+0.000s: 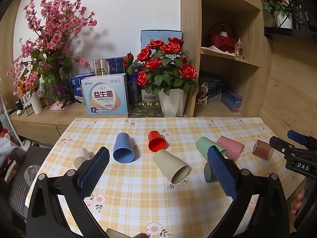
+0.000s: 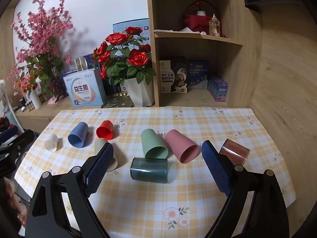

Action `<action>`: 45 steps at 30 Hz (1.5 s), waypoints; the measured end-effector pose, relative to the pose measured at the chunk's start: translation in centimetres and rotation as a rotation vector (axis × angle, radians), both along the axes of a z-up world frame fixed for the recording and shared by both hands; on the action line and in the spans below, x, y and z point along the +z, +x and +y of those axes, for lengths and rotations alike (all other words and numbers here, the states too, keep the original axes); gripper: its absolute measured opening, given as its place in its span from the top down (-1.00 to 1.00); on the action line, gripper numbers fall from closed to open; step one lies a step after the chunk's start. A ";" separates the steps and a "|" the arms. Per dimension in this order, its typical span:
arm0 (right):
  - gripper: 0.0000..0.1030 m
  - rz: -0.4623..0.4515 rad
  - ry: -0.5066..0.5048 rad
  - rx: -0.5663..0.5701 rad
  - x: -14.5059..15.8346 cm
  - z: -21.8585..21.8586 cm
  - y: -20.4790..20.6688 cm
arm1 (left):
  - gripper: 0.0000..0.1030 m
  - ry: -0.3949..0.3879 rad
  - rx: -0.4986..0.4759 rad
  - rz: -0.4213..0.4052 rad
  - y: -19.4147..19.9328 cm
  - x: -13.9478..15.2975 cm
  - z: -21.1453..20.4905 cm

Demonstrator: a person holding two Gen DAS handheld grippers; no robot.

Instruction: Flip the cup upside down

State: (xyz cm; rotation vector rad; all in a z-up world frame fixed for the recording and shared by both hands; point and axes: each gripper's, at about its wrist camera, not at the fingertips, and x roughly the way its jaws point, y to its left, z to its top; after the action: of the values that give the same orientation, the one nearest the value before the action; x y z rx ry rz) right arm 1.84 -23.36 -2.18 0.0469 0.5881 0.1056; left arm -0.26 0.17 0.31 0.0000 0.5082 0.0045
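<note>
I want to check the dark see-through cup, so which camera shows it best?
The right wrist view: the dark translucent cup lies on its side, fully visible between the open jaws. In the left wrist view, a jaw hides all but one end of it.

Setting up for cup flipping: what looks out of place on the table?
Every cup lies tipped on its side, none upright or inverted. The green cup touches the dark teal cup. Nothing looks spilled or broken.

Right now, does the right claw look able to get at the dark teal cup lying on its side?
Probably yes. The right claw is open, and the dark teal cup lies straight ahead between its fingers with bare tablecloth in front. The green cup touching it behind could be nudged.
</note>
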 end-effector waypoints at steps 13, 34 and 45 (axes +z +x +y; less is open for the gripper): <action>-0.70 0.000 0.001 -0.002 0.0 0.0 0.0 | -0.88 -0.001 0.000 0.000 0.0 0.0 0.0; -0.70 0.002 0.000 -0.002 0.0 -0.1 0.4 | -0.88 -0.002 0.001 0.002 0.0 -0.1 0.1; -0.70 0.002 0.001 -0.002 0.1 -0.2 0.3 | -0.88 -0.003 0.001 0.002 -0.2 -0.1 0.2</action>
State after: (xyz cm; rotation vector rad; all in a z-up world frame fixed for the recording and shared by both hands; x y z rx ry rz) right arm 2.16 -23.53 -2.12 0.0483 0.5905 0.1037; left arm -0.42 0.39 0.20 -0.0035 0.5101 0.0042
